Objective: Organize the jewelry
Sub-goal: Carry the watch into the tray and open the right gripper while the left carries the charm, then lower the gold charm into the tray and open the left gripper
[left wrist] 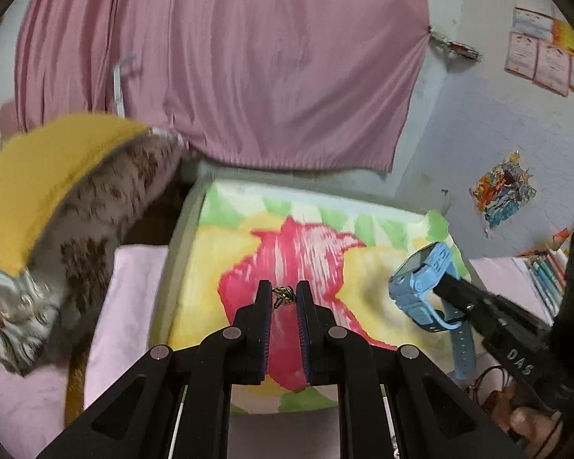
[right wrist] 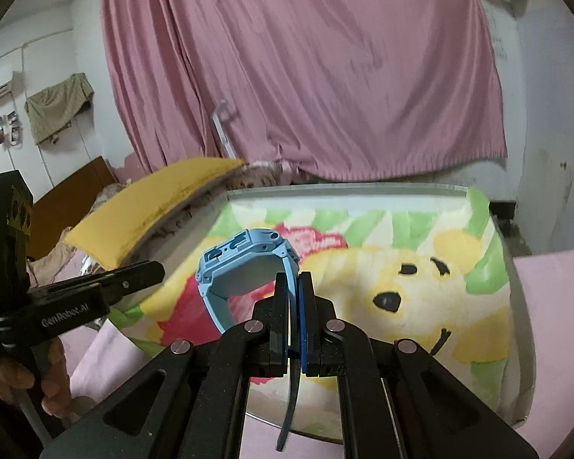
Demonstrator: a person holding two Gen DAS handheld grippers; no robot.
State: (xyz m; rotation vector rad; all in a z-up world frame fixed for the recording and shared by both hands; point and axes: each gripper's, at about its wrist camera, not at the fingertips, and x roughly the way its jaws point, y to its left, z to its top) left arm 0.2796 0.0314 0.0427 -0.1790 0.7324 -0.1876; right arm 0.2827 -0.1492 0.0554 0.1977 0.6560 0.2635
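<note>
My left gripper is shut on a small gold piece of jewelry, held above a tray lined with a bright cartoon cloth. In the left wrist view my right gripper comes in from the right with a light blue watch clamped by its strap. The right wrist view shows that gripper shut on the strap of the blue watch, its case tilted up to the left and the loose strap end hanging down below. The left gripper enters from the left edge there.
The tray's rim rests on pink bedding. A yellow pillow on a patterned blanket lies to the left. A pink curtain hangs behind. Brown cords and small trinkets lie at the lower right; a person's hand holds the left gripper.
</note>
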